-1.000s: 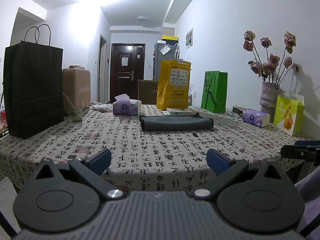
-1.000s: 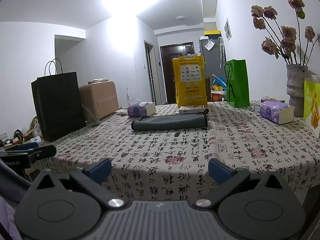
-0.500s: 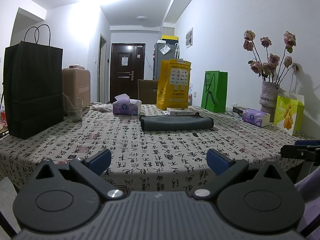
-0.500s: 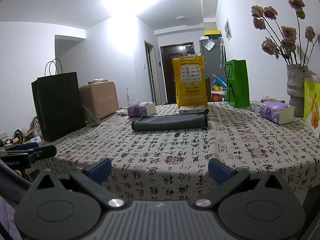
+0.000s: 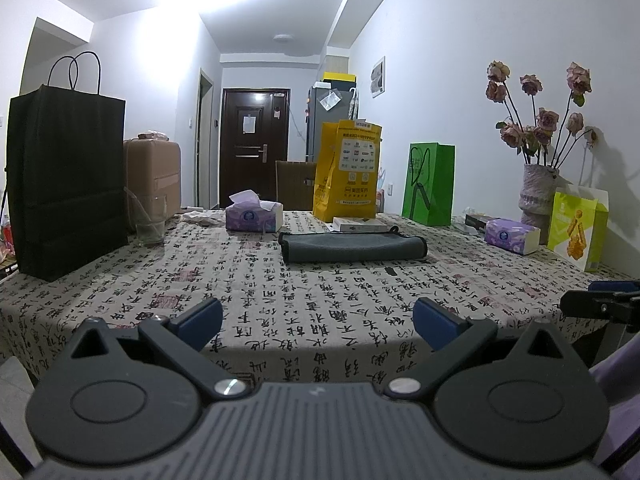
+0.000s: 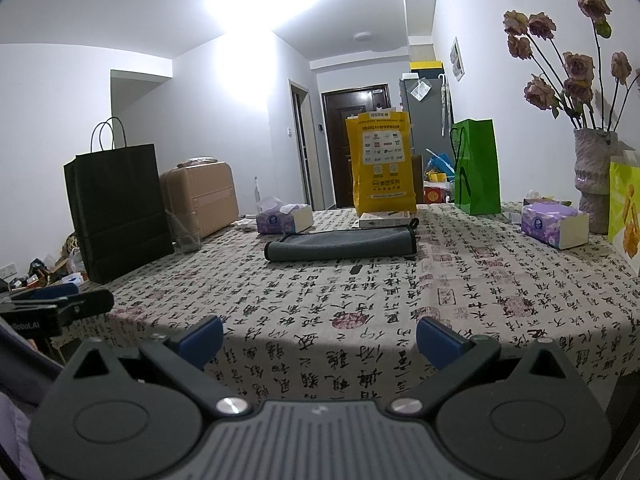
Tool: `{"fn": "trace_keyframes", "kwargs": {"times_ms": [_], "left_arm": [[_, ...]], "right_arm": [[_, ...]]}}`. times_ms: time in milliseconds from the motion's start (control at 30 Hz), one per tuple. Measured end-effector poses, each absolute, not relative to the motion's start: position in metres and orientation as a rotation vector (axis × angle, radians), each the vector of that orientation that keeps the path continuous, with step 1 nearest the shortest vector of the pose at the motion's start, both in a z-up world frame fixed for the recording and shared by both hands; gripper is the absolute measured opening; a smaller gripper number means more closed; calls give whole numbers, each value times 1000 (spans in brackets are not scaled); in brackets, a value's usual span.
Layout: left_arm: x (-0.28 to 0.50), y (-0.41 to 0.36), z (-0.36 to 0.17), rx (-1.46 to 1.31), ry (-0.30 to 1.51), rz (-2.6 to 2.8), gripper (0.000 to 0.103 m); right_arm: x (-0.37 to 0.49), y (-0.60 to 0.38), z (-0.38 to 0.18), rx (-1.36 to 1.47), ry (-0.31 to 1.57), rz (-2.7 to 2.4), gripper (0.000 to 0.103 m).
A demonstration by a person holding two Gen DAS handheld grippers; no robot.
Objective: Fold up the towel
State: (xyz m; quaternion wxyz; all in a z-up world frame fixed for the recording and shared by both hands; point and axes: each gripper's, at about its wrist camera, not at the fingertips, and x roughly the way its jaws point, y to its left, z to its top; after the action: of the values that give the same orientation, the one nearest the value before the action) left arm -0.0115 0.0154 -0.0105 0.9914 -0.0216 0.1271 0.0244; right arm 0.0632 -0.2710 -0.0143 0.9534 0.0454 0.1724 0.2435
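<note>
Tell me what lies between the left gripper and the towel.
Only bare patterned tablecloth separates the left gripper from the grey towel, in the left wrist view.

Table (image 5: 320,300): extends ahead of both claws. Left gripper (image 5: 318,322) and right gripper (image 6: 320,338) sit at its near edge, jaws spread, well apart from the towel (image 5: 352,246), which lies straight ahead at mid-table. Behind towel: flat box (image 5: 360,224), then tall printed bag (image 5: 347,170). Ahead-left: tissue box (image 5: 254,218), glass (image 5: 150,220), handled paper bag (image 5: 66,184). Ahead-right: second tissue box (image 5: 512,236), vase (image 5: 536,196), small gift bag (image 5: 578,230)
</note>
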Motion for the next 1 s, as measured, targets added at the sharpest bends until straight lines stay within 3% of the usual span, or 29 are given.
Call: {"fn": "trace_keyframes", "kwargs": {"times_ms": [1000], "left_arm": [[-11, 16, -9, -40, 251, 49, 103]], "right_arm": [[62, -271, -13, 93, 342, 489, 103]]}}
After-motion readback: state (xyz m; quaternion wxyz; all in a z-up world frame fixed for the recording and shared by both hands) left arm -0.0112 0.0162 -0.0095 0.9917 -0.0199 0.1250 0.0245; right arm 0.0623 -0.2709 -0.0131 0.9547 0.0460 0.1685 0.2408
